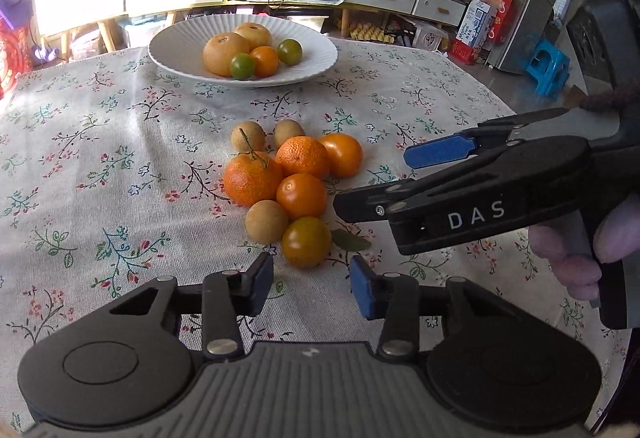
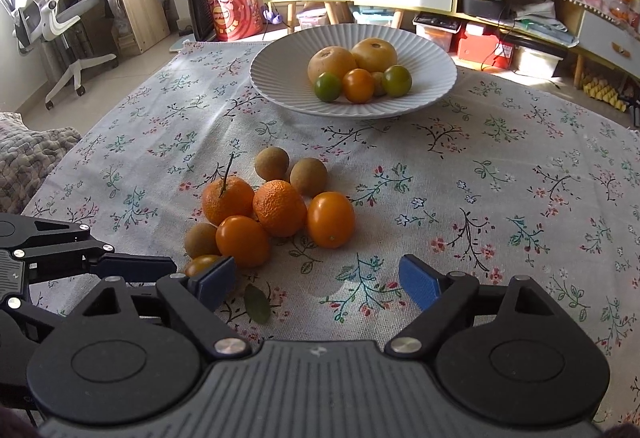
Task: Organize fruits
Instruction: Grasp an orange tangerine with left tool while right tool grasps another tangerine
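A loose heap of fruit lies mid-table on the floral cloth [image 1: 100,158]: two mandarins [image 1: 252,178] [image 1: 302,156], several orange tomatoes and small brown round fruits. The nearest orange tomato [image 1: 306,242] sits right at the tips of my left gripper [image 1: 312,280]. Its blue pads stand a little wider than the tomato and do not press it. My right gripper [image 2: 316,278] is open over bare cloth, right of the heap [image 2: 279,208]. In the left wrist view the right gripper [image 1: 376,178] reaches in from the right. A white ribbed plate [image 1: 176,42] [image 2: 280,70] at the back holds two pears and small tomatoes.
A green leaf [image 2: 257,304] lies on the cloth near the heap. One finger of the left gripper [image 2: 136,264] crosses the right wrist view at the lower left. Beyond the table are shelves, an office chair [image 2: 60,10], a blue stool [image 1: 550,66] and a quilted blanket [image 2: 32,154].
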